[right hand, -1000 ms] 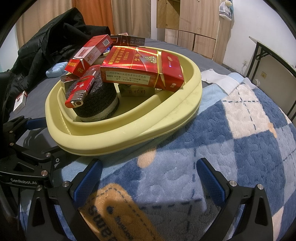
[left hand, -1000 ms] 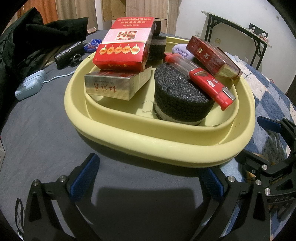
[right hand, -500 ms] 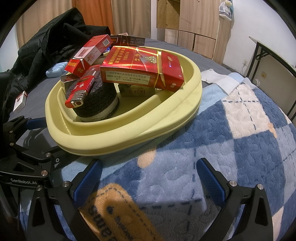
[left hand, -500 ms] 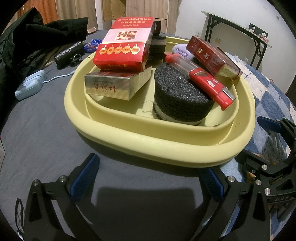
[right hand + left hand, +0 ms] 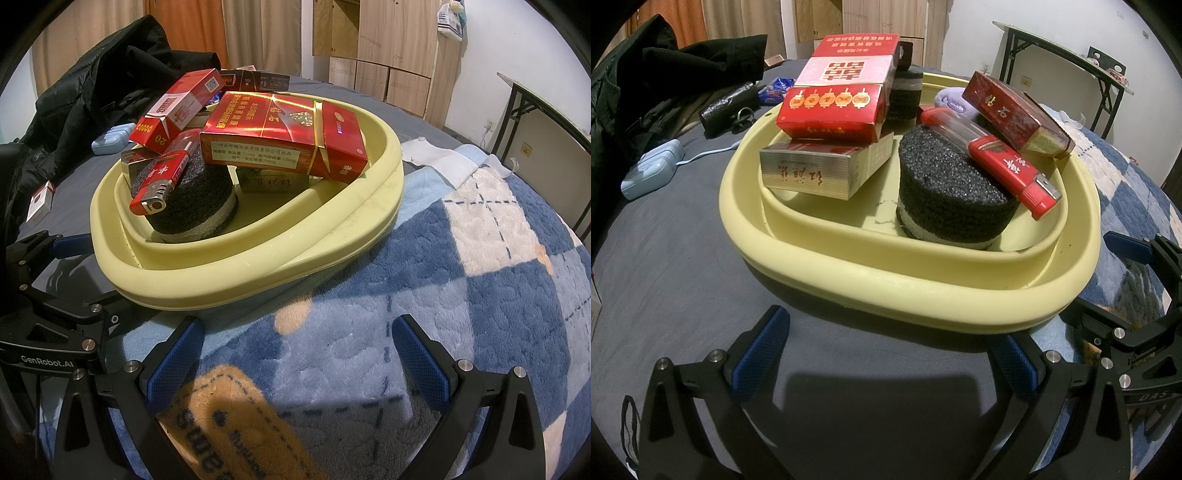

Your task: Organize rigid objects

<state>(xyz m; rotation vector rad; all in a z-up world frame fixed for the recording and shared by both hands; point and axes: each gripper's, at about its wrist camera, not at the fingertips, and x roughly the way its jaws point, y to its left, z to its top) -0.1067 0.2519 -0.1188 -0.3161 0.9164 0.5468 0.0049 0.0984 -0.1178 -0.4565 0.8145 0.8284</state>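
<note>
Both grippers idle here: left gripper (image 5: 886, 354) hangs spread wide over the dark bedcover with nothing between its blue pads, just short of the yellow basin (image 5: 923, 295), and the right gripper (image 5: 295, 354) is likewise splayed and empty, low over the blue checked blanket (image 5: 480, 295) on the basin's other side. Judging progress, the job looks nearly done, since almost every rigid item is already piled inside the basin. Running left to right in the left wrist view: a silver carton (image 5: 812, 175) lies on the basin floor, a red lantern-print carton (image 5: 834, 107) is stacked on top of it, then a black foam cylinder (image 5: 953, 199) stands in the middle with a red lighter (image 5: 1008, 166) lying tilted across its top, and a dark red pack (image 5: 1015, 110) leans at the far right rim. What may be left, as a guess: the pile is loose and tilted, and a small red and white pack (image 5: 38, 201) sits on the bed outside the basin. That stray pack shows only in the right wrist view, at its far left edge. The left wrist view alone shows a pale blue case with a cable (image 5: 650, 170) and a lilac object (image 5: 947, 101) behind the lighter; the right wrist view alone shows the printed side of the big red pack (image 5: 280, 136) and the white cloth (image 5: 436, 155) beyond the basin
</note>
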